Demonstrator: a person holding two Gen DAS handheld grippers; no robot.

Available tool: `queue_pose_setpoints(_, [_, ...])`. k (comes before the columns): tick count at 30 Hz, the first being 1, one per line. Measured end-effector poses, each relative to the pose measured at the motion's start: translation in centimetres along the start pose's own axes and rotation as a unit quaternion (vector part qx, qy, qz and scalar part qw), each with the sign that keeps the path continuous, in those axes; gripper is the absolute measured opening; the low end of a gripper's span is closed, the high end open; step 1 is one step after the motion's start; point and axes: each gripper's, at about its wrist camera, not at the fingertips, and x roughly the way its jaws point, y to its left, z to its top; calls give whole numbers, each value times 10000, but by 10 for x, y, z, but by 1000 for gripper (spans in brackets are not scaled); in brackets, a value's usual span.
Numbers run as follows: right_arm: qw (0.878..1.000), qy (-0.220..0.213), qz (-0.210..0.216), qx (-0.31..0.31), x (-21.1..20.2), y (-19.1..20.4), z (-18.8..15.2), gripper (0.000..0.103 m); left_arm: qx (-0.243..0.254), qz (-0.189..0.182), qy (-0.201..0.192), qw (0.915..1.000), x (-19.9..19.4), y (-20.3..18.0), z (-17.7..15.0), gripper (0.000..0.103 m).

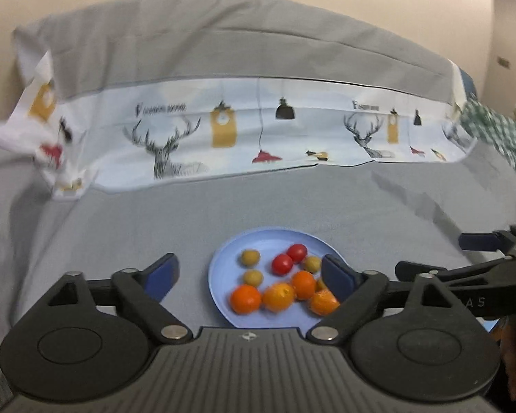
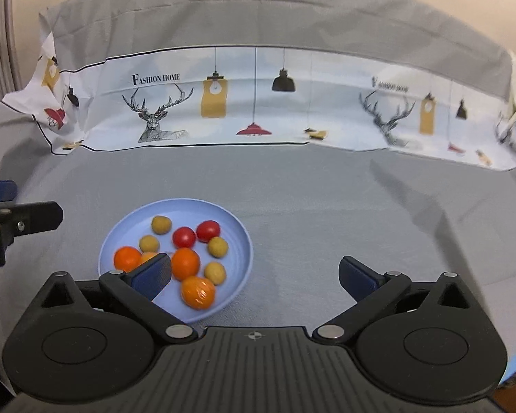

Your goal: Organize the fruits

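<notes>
Right wrist view: both grippers (image 2: 254,273) (image 1: 249,277) gape wide, empty, over fruits (image 2: 185,263), seemingly round, axis unclear.

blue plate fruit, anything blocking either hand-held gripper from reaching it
Nothing visible does. The blue plate lies uncovered on the grey cloth, and the left hand-held gripper and right hand-held gripper are open over it.

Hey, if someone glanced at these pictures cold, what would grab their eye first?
The light blue plate on the grey sheet, holding orange, red and olive-yellow fruits together. Behind it lies a white cloth printed with deer heads and lamps. Both grippers, left and right, hover open near the plate.
</notes>
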Motion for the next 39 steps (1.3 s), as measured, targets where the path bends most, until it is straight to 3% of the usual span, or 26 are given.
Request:
queue_pose_setpoints(3, [9995,-205,-45,215,-10,-6,-4,102,-334,107,216,9992,0,-2,-13,103])
queue_pose_setpoints(5, [9990,-216,-14,383,-7,-8,-4,102,-198,193,318,9991,4,-7,-18,103])
queue_pose_setpoints(9, [9993,164,169,278,16,2,-3,102,16,163,511,9986,24,-9,-15,103])
queue_pose_setpoints(14, [9985,448,112,302,34,8,0,102,-341,249,907,9950,43,4,-16,103])
queue_pose_setpoints(39, [9984,550,19,109,36,17,-3,102,-253,458,1106,9925,49,9,-21,103])
